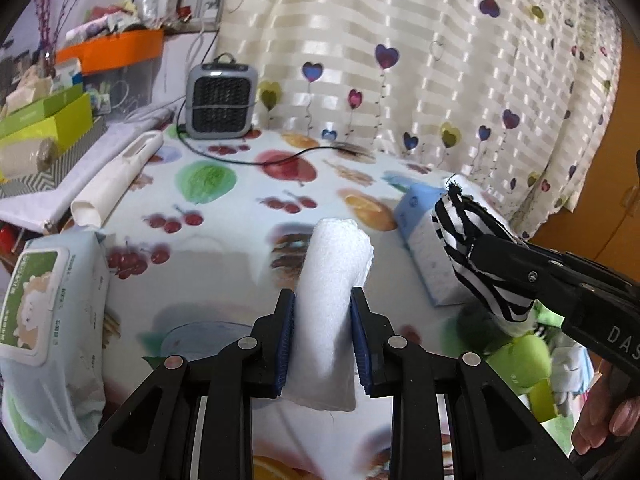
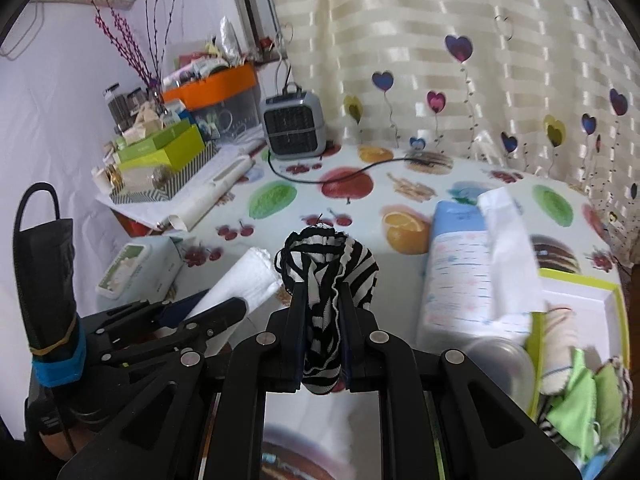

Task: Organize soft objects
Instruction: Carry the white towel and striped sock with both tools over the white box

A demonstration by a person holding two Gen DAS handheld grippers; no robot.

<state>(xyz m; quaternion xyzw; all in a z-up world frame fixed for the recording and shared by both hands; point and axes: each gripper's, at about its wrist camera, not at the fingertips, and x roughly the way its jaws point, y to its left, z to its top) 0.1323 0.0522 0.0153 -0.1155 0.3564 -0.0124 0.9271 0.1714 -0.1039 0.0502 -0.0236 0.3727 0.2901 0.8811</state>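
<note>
My left gripper is shut on a rolled white towel, held above the fruit-print tablecloth. The towel also shows at the left of the right wrist view as a white roll in the left gripper. My right gripper is shut on a bunched black-and-white striped cloth, lifted off the table. In the left wrist view that striped cloth hangs from the right gripper at the right. A box with yellow-green rim at the lower right holds green and striped soft items.
A wet-wipes pack lies at the left. A blue-and-white tissue pack stands beside the box. A grey fan heater with a black cable sits at the back before the heart-print curtain. Cluttered boxes fill the far left.
</note>
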